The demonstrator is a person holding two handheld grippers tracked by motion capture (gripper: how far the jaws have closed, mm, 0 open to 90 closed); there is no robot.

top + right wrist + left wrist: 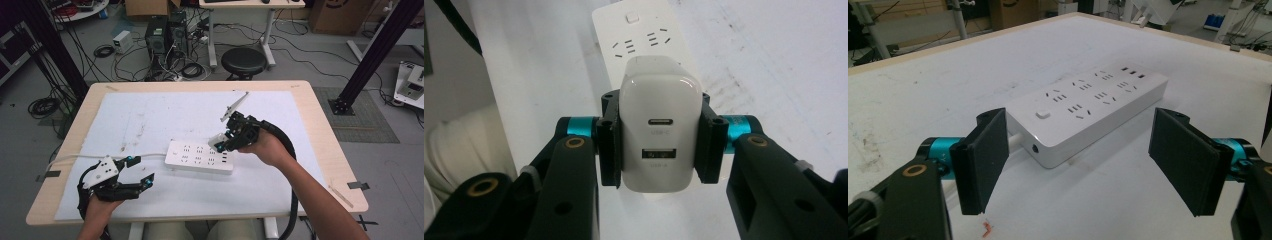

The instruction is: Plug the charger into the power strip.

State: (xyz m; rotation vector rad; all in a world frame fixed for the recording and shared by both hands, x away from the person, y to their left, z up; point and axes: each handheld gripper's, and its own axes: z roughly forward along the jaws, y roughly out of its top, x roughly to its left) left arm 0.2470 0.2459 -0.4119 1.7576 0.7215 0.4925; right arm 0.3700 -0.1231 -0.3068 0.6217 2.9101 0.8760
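A white power strip with several sockets lies flat mid-table on a white sheet; its switch end shows in the left gripper view and in the right gripper view. My right gripper is shut on a white USB charger, both pads pressed on its sides, held just above the strip's right end. The charger's two ports face the camera. My left gripper rests near the table's front left, jaws open and empty, pointed at the strip.
The strip's white cable runs left across the sheet and off the table edge. The wooden table rim frames the white sheet. A black stool and floor cables lie beyond the far edge.
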